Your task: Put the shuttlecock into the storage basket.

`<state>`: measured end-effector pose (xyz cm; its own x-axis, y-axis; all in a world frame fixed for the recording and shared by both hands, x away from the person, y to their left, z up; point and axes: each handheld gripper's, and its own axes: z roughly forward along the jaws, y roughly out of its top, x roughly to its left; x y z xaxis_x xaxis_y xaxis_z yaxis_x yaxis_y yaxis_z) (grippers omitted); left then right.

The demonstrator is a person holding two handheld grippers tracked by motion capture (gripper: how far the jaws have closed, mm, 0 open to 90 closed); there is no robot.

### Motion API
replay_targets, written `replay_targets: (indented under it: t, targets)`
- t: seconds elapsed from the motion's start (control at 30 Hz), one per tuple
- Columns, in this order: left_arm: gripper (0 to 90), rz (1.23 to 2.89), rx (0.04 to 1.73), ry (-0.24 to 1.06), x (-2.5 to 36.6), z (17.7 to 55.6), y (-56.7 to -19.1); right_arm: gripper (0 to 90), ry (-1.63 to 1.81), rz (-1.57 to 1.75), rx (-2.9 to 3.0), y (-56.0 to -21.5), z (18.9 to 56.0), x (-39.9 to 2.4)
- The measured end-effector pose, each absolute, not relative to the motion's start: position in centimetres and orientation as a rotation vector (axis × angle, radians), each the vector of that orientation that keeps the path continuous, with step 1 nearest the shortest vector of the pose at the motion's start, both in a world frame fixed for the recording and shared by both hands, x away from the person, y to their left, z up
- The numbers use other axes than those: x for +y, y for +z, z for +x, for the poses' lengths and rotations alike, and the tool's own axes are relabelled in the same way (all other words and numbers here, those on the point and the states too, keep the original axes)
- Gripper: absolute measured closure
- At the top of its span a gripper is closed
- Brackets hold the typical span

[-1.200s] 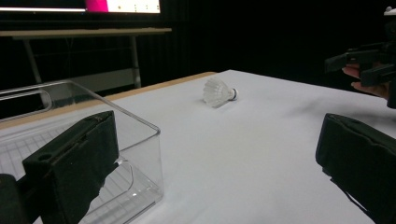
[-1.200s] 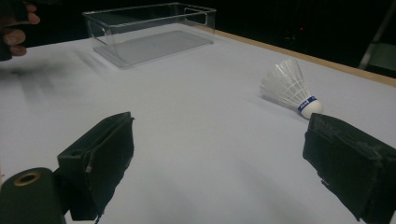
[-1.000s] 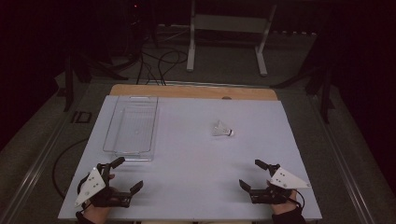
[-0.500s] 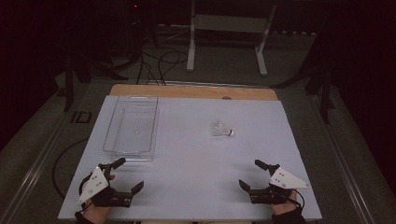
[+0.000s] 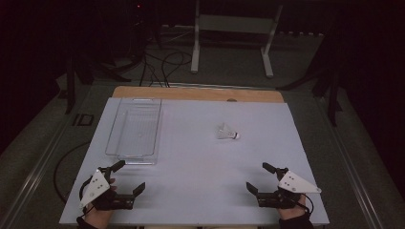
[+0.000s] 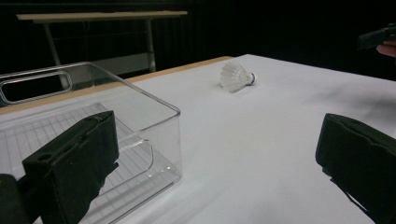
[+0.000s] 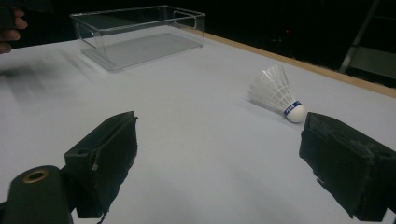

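— Two hand-held grippers, one shuttlecock (image 5: 227, 131): which of them is better placed to go for it?

— I'd judge the right hand-held gripper (image 5: 263, 180). It sits at the near right edge of the worktop (image 5: 191, 191), and the shuttlecock lies ahead of it and somewhat to its left, well apart. The left hand-held gripper (image 5: 129, 176) is farther off at the near left corner, just in front of the clear bin (image 5: 135, 128).

— How does the shuttlecock lie?

— On its side, out on the open worktop, right of the bin. In the right gripper view its cork tip (image 7: 295, 112) points toward the right-hand jaw and the feather skirt fans away to the left (so the long axis runs roughly across that gripper's line of sight, not along it).

— And the jaws?

— Both pairs stand wide apart with nothing between them.

— So the reach?

— Forward and a little leftward; probably with a turn of the wrist so the jaws close across the skirt or cork rather than along the length
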<state>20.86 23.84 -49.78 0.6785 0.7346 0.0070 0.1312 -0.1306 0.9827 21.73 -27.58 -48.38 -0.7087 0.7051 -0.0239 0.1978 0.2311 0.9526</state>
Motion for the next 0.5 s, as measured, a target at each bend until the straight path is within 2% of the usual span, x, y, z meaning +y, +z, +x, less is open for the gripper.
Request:
replay_targets:
  t: [0.5]
  targets:
    - [0.0, 1.643, 0.714, 0.601, 23.9, 20.8, -49.7, 9.5, 1.499, 0.854, 2.042, -46.5, 22.1, -28.3]
